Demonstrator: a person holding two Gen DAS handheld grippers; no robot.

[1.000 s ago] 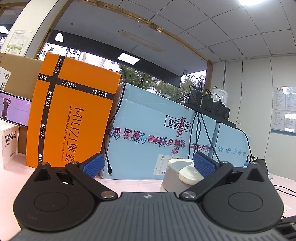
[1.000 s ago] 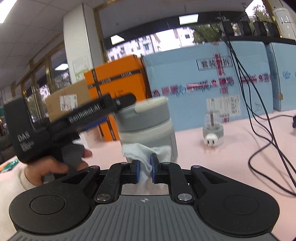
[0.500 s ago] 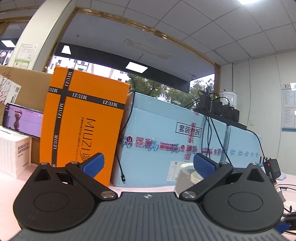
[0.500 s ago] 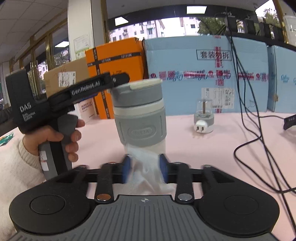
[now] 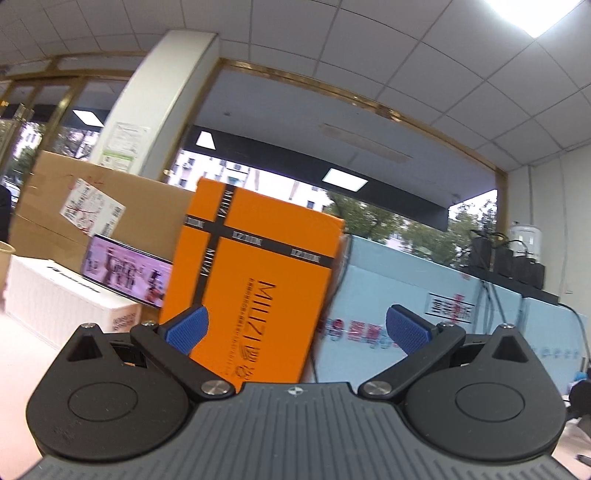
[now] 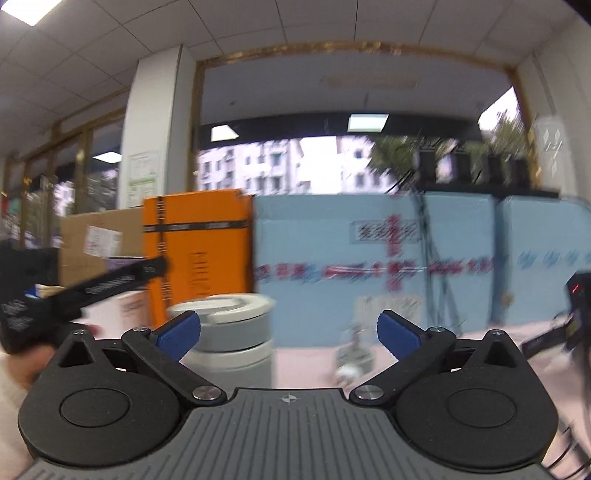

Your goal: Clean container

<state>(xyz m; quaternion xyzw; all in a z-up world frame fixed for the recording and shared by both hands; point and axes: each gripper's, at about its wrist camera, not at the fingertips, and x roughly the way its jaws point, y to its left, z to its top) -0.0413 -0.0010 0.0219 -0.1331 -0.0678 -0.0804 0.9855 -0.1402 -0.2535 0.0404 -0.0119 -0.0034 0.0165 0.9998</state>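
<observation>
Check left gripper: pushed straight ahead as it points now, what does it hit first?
Probably the orange MIUZI box: it fills the gap ahead of the open left gripper. Nothing nearer shows between the fingers, though depth is hard to judge.

light: bright, even; ceiling panels (image 5: 537,16) upper right of left view, upper left of right view; daylight through windows (image 6: 295,166) at mid frame
glare: panels and window sky blown white
shadows: soft, faint
blur, left view: mild smear on the orange box (image 5: 255,280) and blue cartons (image 5: 424,317)
blur, right view: heavy motion streaks on blue cartons, cables, container (image 6: 232,332); the left gripper's body at left edge smeared
sharp: both gripper bodies in lower frame
distortion: fisheye; pillar and ceiling lines bow toward edges
</observation>
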